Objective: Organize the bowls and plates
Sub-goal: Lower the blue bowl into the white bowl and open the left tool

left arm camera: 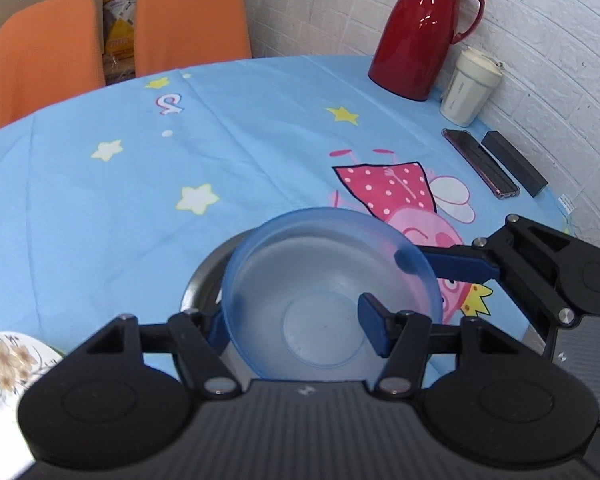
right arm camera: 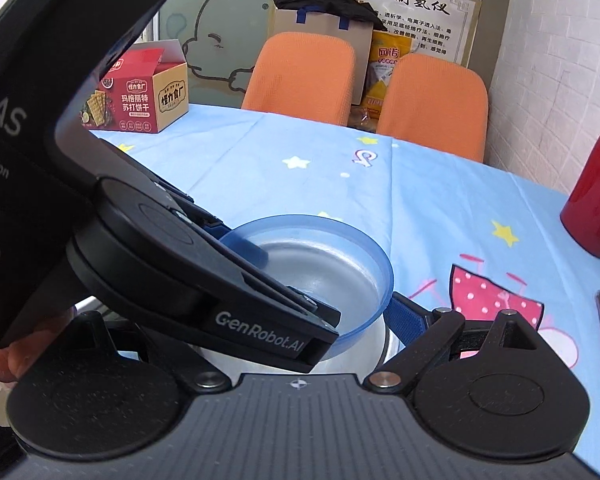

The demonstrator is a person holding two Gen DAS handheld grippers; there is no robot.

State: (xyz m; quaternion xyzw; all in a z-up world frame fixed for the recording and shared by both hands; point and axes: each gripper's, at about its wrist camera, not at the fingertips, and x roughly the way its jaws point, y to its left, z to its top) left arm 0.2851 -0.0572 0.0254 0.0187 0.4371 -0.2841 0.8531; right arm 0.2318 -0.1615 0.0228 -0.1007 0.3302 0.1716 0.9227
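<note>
Two hand-held grippers on one blue bowl

The left hand-held gripper (right arm camera: 260,258) and right hand-held gripper (right arm camera: 384,316) both clamp the blue bowl (right arm camera: 340,256), nested in a steel bowl (right arm camera: 388,340), above the tabletop (right arm camera: 440,208).

Both views bright, even indoor light from overhead, no hard shadows. Strong fisheye: tablecloth (left arm camera: 100,184) edge and brick wall (left arm camera: 560,60) curve hard toward the corners, corners go dark w/ vignette. White glare streaks on the red jug (left arm camera: 424,32); soft sheen on the blue bowl (left arm camera: 324,280), which is see-through & hazy. Faint shadow under the bowl rim. Right wrist view: the other gripper (right arm camera: 100,220) is very close to lens, big and dark, slightly soft; poster (right arm camera: 412,8) text washed out by reflections. Mid-table detail sharp in both, no obvious motion blur.
</note>
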